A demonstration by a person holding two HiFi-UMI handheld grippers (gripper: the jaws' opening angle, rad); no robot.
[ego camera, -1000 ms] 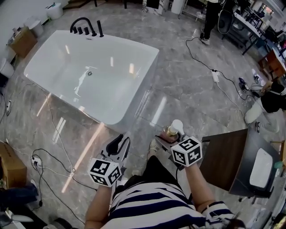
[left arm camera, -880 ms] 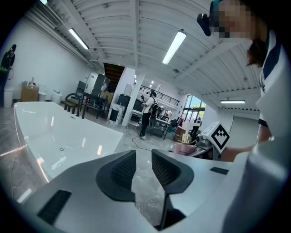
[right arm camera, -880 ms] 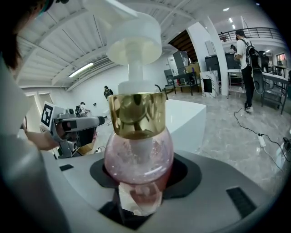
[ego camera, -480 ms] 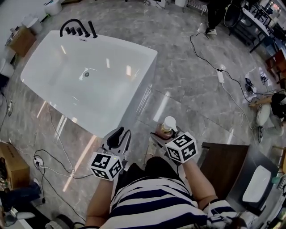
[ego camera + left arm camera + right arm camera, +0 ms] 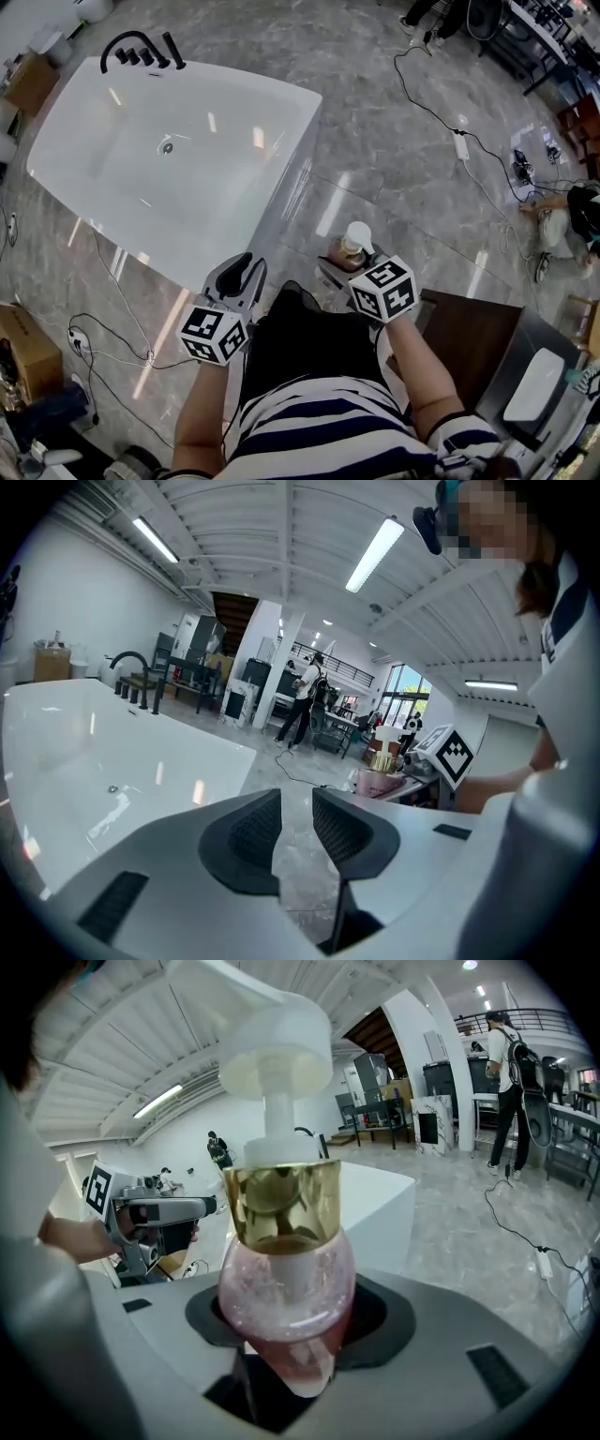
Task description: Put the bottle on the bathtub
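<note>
Although the hold on the bottle [image 5: 286, 1288] is the same as one second ago, the scene has shifted in my head view. The bathtub [image 5: 234, 178] has slid toward the left edge, and both grippers now stand closer to its near corner. The person standing at the top edge is almost out of the picture.

I count one bathtub, one black faucet set [image 5: 141, 49] at its far end, one bottle and two grippers.

The bottle has a round, clear pink body, a shiny gold collar [image 5: 284, 1199] and a white pump head [image 5: 272, 1044]. It stands upright in the right gripper [image 5: 342, 267], whose pads are closed on its lower body. It hangs above the grey marble floor [image 5: 394, 169], to the right of the tub's corner and apart from the tub.

The left gripper [image 5: 242, 272] is beside the same corner. Its pads stand slightly apart, and nothing is between them.
</note>
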